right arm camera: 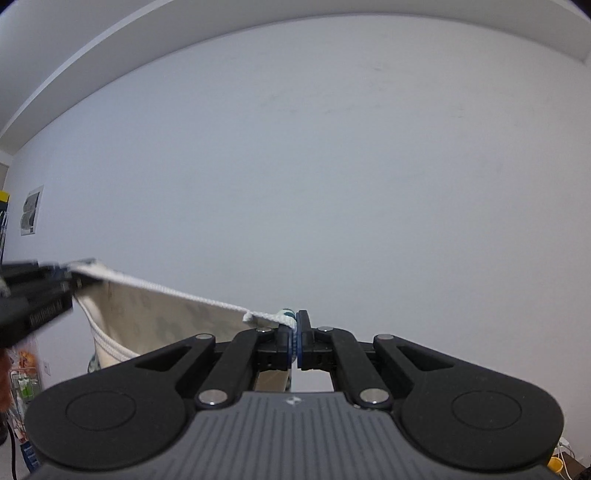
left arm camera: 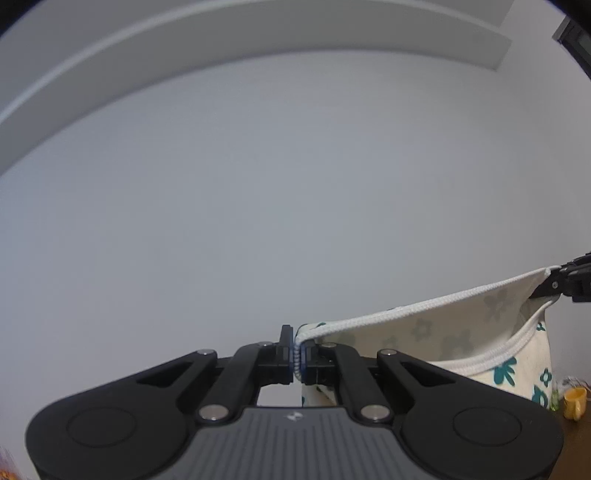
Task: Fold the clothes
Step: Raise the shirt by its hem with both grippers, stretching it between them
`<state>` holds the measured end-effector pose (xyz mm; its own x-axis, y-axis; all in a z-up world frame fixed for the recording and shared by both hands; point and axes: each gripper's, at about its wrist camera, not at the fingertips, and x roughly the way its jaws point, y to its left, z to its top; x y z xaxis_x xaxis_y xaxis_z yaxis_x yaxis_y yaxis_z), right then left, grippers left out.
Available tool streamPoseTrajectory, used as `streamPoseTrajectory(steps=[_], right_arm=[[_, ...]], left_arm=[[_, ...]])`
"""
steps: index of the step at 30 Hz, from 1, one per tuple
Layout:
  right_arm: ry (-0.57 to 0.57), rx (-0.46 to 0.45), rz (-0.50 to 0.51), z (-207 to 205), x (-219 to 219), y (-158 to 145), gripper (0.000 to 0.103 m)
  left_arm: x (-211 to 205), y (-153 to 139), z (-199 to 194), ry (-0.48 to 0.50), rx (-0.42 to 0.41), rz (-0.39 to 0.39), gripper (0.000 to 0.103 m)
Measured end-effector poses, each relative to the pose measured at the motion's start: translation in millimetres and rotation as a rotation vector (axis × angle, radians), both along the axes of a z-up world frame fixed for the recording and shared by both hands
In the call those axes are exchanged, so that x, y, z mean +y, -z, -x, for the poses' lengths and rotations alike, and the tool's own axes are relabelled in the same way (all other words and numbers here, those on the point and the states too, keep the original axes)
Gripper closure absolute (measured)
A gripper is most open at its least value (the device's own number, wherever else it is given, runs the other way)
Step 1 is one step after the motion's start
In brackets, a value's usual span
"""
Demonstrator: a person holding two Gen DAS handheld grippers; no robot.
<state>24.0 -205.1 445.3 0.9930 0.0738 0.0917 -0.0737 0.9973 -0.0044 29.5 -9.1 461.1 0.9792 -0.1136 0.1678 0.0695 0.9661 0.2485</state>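
Observation:
A cream garment with teal flowers (left arm camera: pixel 461 332) hangs in the air, stretched by its white ribbed hem between both grippers. My left gripper (left arm camera: pixel 297 356) is shut on one end of the hem; the cloth runs from it to the right, where the right gripper's fingertips (left arm camera: pixel 554 286) pinch the other corner. In the right wrist view my right gripper (right arm camera: pixel 295 341) is shut on the hem, and the garment (right arm camera: pixel 155 321) sags to the left toward the left gripper's fingers (right arm camera: pixel 44 295). The garment's lower part is hidden behind the gripper bodies.
A plain pale wall (left arm camera: pixel 295 184) fills both views, with a ceiling ledge (left arm camera: pixel 258 33) above. A yellow mug (left arm camera: pixel 574 402) stands at the lower right on a brown surface. A poster (right arm camera: pixel 31 210) and cluttered shelves (right arm camera: pixel 22 384) sit at the far left.

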Motion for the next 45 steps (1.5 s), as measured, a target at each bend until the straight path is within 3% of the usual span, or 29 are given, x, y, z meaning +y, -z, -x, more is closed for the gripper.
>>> streamPoseTrajectory(steps=[4, 7, 11, 14, 25, 32, 38, 45], right_arm=[[0.049, 0.098, 0.048, -27, -1, 6, 0.102], [0.062, 0.134, 0.040, -46, -5, 13, 0.102], [0.066, 0.139, -0.002, -63, -13, 13, 0.102], [0.111, 0.198, 0.033, -82, -11, 16, 0.102], [0.121, 0.077, 0.089, -63, -13, 8, 0.102], [0.153, 0.046, 0.123, -65, -5, 13, 0.102], [0.164, 0.076, 0.129, -99, -9, 31, 0.102], [0.177, 0.189, 0.130, -195, -22, 72, 0.102]], left_arm=[[-9, 6, -31, 0.008, 0.102, -0.014, 0.101], [-9, -3, -39, 0.039, 0.077, 0.045, 0.101], [-23, -3, -61, 0.015, 0.157, -0.007, 0.101], [-25, -4, -56, 0.017, 0.120, -0.010, 0.101], [-33, -15, -27, 0.044, 0.062, -0.057, 0.096], [-42, -6, -36, 0.036, 0.070, -0.074, 0.096], [-57, 12, -80, 0.018, 0.118, -0.100, 0.096], [-78, 55, -180, -0.016, 0.209, -0.126, 0.096]])
